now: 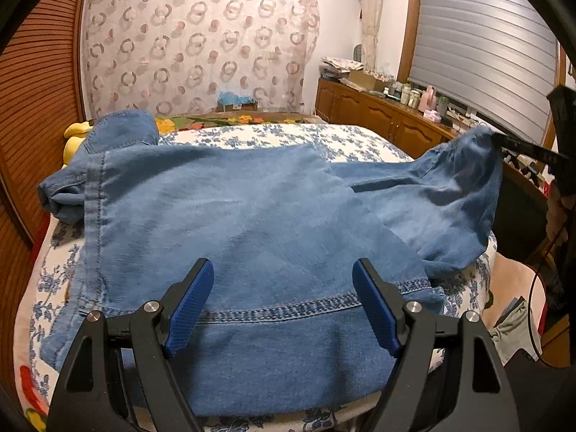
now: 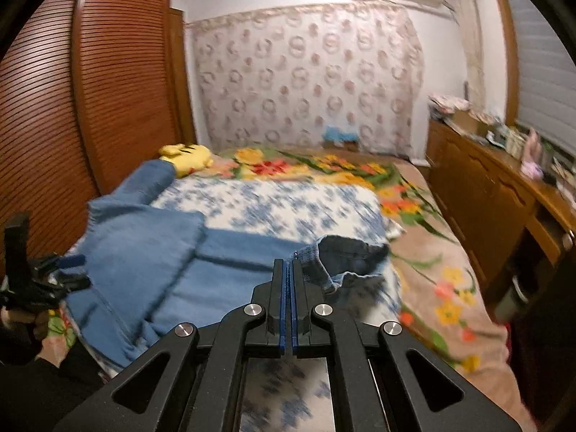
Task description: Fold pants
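Blue denim pants (image 1: 252,216) lie spread across the floral bed (image 1: 288,136), one stitched edge nearest me. My left gripper (image 1: 284,280) is open, its blue pads (image 1: 190,306) hovering just above that near edge, holding nothing. My right gripper (image 2: 288,266) is shut on an edge of the pants (image 2: 223,252), pinching the fabric by the open waistband (image 2: 345,252). In the left wrist view the right gripper (image 1: 504,142) lifts the far right corner of the pants off the bed. In the right wrist view the left gripper (image 2: 72,270) is at the far left.
A wooden louvred wardrobe (image 1: 36,108) stands left of the bed. A wooden cabinet (image 1: 378,111) with bottles and boxes runs along the right under a shuttered window. A yellow plush toy (image 2: 187,154) lies near the pillows. A flowered blanket (image 2: 432,270) covers the bed's right side.
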Available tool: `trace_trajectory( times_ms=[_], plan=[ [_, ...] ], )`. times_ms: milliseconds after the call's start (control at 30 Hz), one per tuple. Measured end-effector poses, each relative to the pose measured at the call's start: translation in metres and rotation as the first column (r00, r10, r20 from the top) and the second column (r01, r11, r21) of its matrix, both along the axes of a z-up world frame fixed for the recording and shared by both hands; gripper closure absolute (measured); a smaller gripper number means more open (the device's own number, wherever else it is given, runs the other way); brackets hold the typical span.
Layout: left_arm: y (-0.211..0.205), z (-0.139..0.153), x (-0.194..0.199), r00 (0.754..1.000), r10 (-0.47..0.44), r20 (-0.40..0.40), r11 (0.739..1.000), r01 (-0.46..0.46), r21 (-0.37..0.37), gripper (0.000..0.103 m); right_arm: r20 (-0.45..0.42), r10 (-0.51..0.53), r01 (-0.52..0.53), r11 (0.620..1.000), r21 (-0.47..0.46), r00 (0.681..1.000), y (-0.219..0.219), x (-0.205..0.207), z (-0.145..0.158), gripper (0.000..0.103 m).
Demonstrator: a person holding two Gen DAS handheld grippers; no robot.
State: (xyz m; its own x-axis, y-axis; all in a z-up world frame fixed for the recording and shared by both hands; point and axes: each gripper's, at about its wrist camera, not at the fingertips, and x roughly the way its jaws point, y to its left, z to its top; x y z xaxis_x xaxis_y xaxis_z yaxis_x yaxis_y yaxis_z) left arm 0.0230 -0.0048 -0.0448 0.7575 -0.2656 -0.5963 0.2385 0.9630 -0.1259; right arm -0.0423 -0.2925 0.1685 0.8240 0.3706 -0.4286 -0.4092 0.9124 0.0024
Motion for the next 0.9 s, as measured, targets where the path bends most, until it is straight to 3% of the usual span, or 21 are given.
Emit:
trace_trajectory(
  times_ms=[300, 633, 800, 900],
  plan=[
    [0.018, 0.013, -0.009, 0.999, 0.039, 0.035, 0.999, -0.038, -0.010, 0.023, 0.085, 0.152, -0.152, 0.988, -0.004, 0.985, 0.053, -0.003, 0.027, 0.102],
    [0.027, 0.009, -0.011, 0.998, 0.058, 0.037, 0.998, -0.058, -0.016, 0.023, 0.112, 0.275, -0.275, 0.961, -0.017, 0.955, 0.079, 0.020, 0.025, 0.102],
    [0.035, 0.004, -0.012, 0.997, 0.073, 0.027, 0.997, -0.072, -0.023, 0.023, 0.076, 0.364, -0.365, 0.931, -0.010, 0.928, 0.086, 0.025, 0.015, 0.102],
    [0.039, -0.001, -0.013, 0.997, 0.079, 0.016, 0.996, -0.079, -0.028, 0.023, 0.010, 0.400, -0.400, 0.916, -0.014, 0.916, 0.098, 0.038, -0.001, 0.102]
  ],
)
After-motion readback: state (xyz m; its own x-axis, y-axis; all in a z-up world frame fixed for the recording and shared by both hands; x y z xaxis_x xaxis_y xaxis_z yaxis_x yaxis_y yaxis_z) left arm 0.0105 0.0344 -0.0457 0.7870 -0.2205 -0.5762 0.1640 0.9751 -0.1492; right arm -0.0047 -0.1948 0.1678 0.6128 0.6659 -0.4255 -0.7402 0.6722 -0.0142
